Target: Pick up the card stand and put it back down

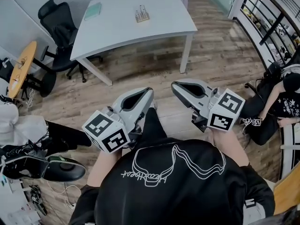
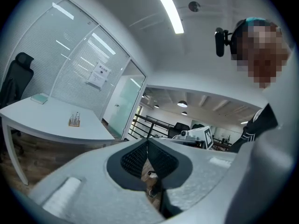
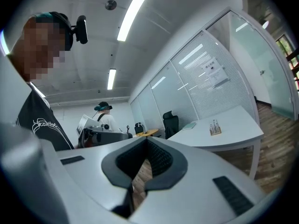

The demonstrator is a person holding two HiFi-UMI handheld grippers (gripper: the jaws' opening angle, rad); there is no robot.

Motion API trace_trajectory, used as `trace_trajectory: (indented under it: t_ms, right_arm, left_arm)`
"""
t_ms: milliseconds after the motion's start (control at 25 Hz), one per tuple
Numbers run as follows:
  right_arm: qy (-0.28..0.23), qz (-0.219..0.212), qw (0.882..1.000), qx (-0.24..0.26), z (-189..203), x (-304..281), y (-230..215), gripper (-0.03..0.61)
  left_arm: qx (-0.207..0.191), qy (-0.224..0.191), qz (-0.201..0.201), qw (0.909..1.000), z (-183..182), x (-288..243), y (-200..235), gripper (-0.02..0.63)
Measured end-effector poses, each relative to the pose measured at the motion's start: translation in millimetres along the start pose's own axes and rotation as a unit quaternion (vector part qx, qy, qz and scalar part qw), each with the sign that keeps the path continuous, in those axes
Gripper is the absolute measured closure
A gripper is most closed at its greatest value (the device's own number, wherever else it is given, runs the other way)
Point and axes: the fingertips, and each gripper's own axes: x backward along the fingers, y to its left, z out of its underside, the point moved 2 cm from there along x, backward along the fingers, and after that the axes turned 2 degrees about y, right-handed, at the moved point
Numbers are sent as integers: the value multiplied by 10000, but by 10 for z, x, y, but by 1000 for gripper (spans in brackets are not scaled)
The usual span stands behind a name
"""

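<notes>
Left tool [image 1: 148, 93] and right tool [image 1: 175, 86] (both closed, empty) point ahead at your card stand [image 1: 142, 14], well away on the surface [image 1: 117, 29], neither clearly nearer.

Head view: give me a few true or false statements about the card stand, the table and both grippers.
1. The small wooden card stand stands on the white table. True.
2. The left gripper holds the card stand. False: its jaws are shut on nothing, well short of the table.
3. A pale green book lies on the table, apart from the card stand. True.
4. The right gripper has its jaws wide apart. False: they are shut, with nothing between them.
5. The black office chair stands at the table's right end. False: it stands at the left end in this view.
</notes>
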Motion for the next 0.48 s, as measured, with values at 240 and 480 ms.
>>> trace_trajectory:
  t_ms: [240,480]
  right_arm:
    - [155,205,9990,-360,40,-358,-716,569]
    - [276,309,9972,-627,-196,-1033,-1711,570]
  left_arm:
    - [425,212,126,9988,-46,-470,710,598]
    - [387,675,55,9970,-352,-1037,1762,598]
